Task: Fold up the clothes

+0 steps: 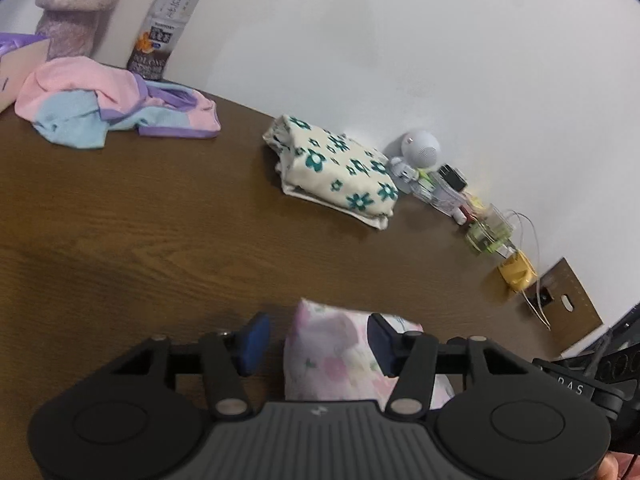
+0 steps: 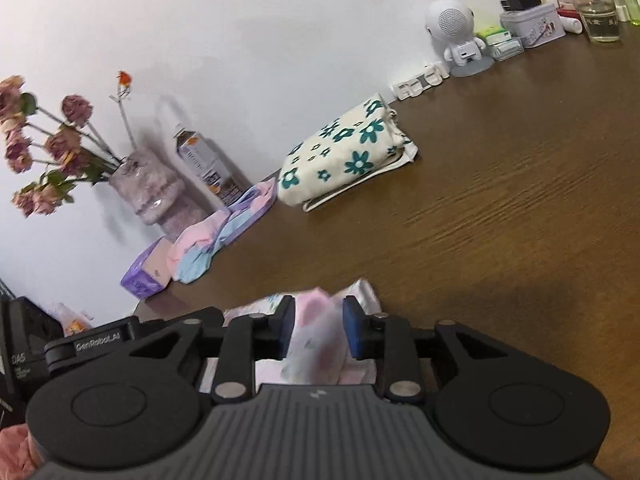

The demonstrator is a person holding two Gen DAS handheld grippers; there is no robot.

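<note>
A: Status on the left hand-held gripper (image 1: pixel 316 346)?

B: Jaws spread wide. The pale pink floral cloth (image 1: pixel 332 356) sits between the blue pads (image 1: pixel 254 342). The right pad looks to touch the fabric; there is a clear gap on the left side. Not clamped.

A: Right hand-held gripper (image 2: pixel 318 330)?

B: Narrower. The same pink floral cloth (image 2: pixel 316 336) is bunched between its pads (image 2: pixel 354 332), and both pads appear pressed against the fabric. Reads as gripped.

A: Where is the cloth relative to the surface?

B: At the near edge of the brown wood surface (image 1: pixel 160 220), right under both tools. Can't tell whether the bunched part is lifted clear or resting on the wood.

A: Other garments?

B: The cream cloth with teal flowers (image 1: pixel 336 168) is folded into a neat block, lying near the wall. The pink, blue and purple garment (image 1: pixel 112 108) is crumpled in a heap, well apart from the folded one, towards the bottle (image 1: pixel 170 20).

A: Clutter along the wall?

B: A white round-headed figure (image 2: pixel 454 32) stands just beside the folded block in the left view. Next come a tin (image 2: pixel 532 26) and a glass (image 2: pixel 594 8). At the other end, a fuzzy vase of dried roses (image 2: pixel 148 188) and a purple pack (image 2: pixel 146 270) touching the crumpled heap.
</note>
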